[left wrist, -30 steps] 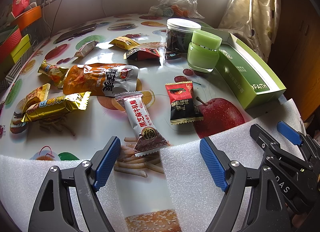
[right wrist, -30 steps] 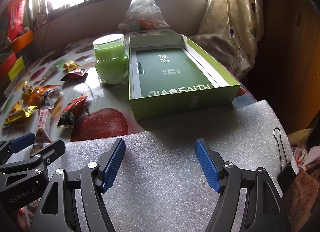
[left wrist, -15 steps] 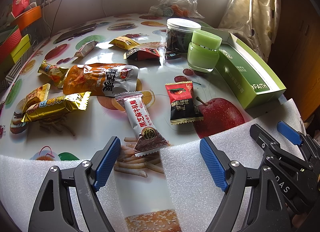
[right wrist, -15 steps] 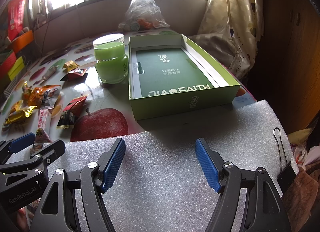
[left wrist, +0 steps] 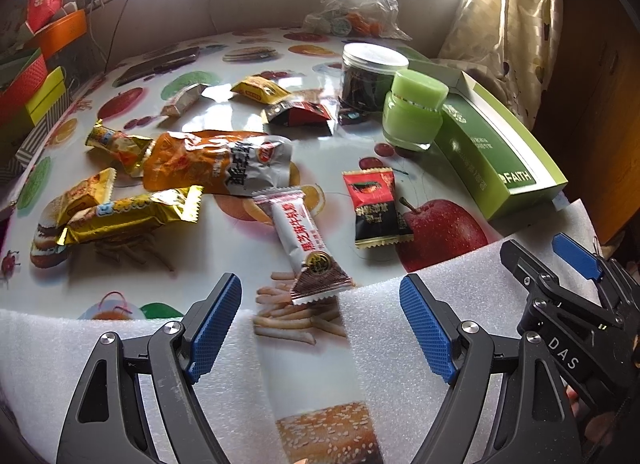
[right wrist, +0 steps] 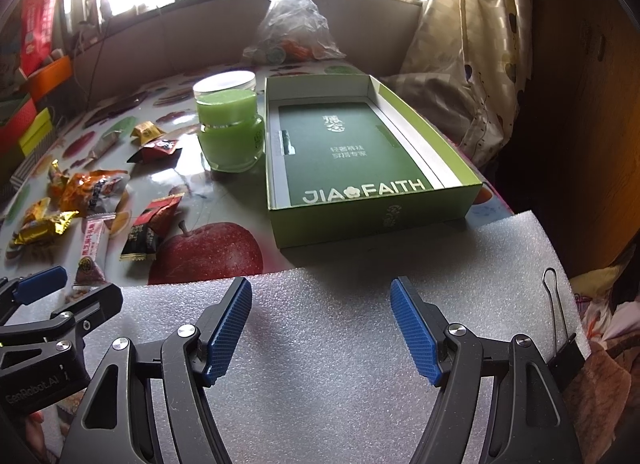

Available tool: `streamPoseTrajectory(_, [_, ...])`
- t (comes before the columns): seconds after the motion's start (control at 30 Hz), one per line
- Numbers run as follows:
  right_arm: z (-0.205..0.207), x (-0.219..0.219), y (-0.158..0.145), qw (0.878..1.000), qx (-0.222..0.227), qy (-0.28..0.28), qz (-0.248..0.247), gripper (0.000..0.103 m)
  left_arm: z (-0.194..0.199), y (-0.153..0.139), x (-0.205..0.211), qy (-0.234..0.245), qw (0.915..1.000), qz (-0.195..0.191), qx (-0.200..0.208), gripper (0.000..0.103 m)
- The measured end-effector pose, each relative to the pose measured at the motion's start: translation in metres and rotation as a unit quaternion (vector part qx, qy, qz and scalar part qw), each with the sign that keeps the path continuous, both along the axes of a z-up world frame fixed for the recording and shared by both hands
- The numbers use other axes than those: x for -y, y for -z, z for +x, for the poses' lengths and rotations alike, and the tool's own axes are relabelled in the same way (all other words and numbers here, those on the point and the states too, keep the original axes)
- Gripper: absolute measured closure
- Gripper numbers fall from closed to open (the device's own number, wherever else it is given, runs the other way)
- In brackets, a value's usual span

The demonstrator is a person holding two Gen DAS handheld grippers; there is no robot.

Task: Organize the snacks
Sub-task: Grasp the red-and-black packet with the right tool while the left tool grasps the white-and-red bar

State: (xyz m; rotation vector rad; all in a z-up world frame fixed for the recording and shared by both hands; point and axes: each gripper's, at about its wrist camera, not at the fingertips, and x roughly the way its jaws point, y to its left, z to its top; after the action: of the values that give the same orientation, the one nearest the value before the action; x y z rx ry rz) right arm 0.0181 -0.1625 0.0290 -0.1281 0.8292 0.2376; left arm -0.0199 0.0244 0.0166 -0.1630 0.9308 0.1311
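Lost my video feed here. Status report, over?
Left tool open, empty, facing white snack bar. Right tool open, empty, facing green box. Snacks loose on table; box holds none. Green jar beside box.

You have eight snack packets (left wrist: 216, 163) lying loose left of the green box (right wrist: 360, 167); one such box, open; two jars just left of it, one green jar (left wrist: 412, 111), one clear jar (left wrist: 370, 77); one plastic bag (right wrist: 294, 29) beyond it.
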Motion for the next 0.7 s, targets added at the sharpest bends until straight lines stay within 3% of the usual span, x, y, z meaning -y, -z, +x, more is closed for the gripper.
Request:
streamPoseTrajectory(0.13, [0.003, -0.011, -0.014, 0.999, 0.015, -0.025, 0.018, 0.031, -0.008, -0.014, -0.018, -0.021, 0.9997, -0.004, 0.016, 0.021])
streamPoseTrajectory(0.43, [0.024, -0.067, -0.017, 0.991, -0.019, -0.122, 0.055, 0.031, -0.019, -0.008, -0.054, -0.067, 0.9971, -0.036, 0.003, 0.021])
streamPoseTrajectory(0.7, [0.044, -0.1, 0.003, 0.988, -0.057, -0.136, 0.04, 0.033, -0.021, -0.005, -0.063, -0.079, 0.996, -0.04, -0.002, 0.021])
